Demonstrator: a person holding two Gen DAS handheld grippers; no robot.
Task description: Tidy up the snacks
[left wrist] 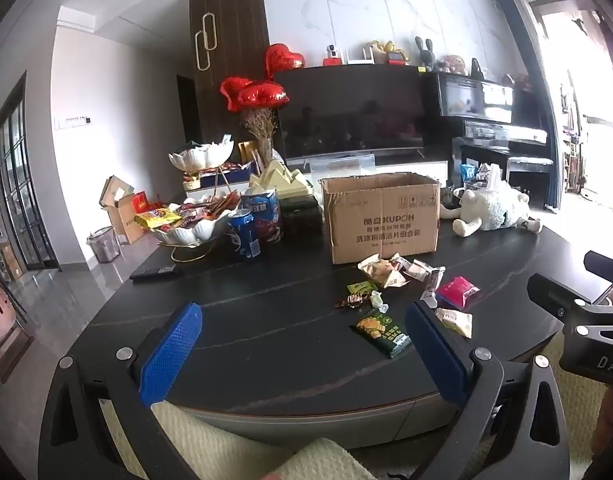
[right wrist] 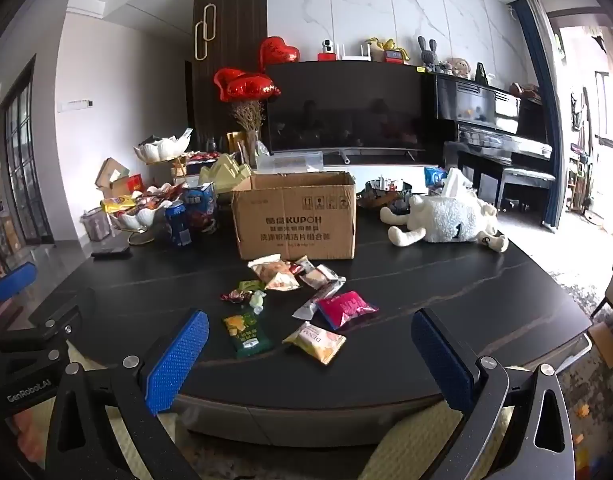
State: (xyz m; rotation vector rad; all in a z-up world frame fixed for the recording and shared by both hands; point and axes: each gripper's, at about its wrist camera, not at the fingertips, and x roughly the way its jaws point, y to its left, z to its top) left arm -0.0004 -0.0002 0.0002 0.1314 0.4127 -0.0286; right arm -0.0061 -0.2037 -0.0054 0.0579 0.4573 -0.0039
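Note:
Loose snack packets lie on the dark table [right wrist: 466,300] in front of an open cardboard box [right wrist: 294,220], also in the left wrist view [left wrist: 382,218]. Among them are a green packet [right wrist: 246,332], a yellow packet [right wrist: 314,342], a pink packet [right wrist: 346,308] and small candies [right wrist: 242,294]. In the left wrist view the green packet [left wrist: 380,330] and the pink packet [left wrist: 458,290] show too. My left gripper [left wrist: 304,320] is open and empty above the near table edge. My right gripper [right wrist: 310,332] is open and empty, held back from the packets.
A white tiered dish of snacks [left wrist: 190,228] and blue snack cans [left wrist: 244,236] stand at the left of the table. A white plush sheep [right wrist: 446,222] lies at the right. A remote [left wrist: 152,272] lies left. A TV and a piano stand behind.

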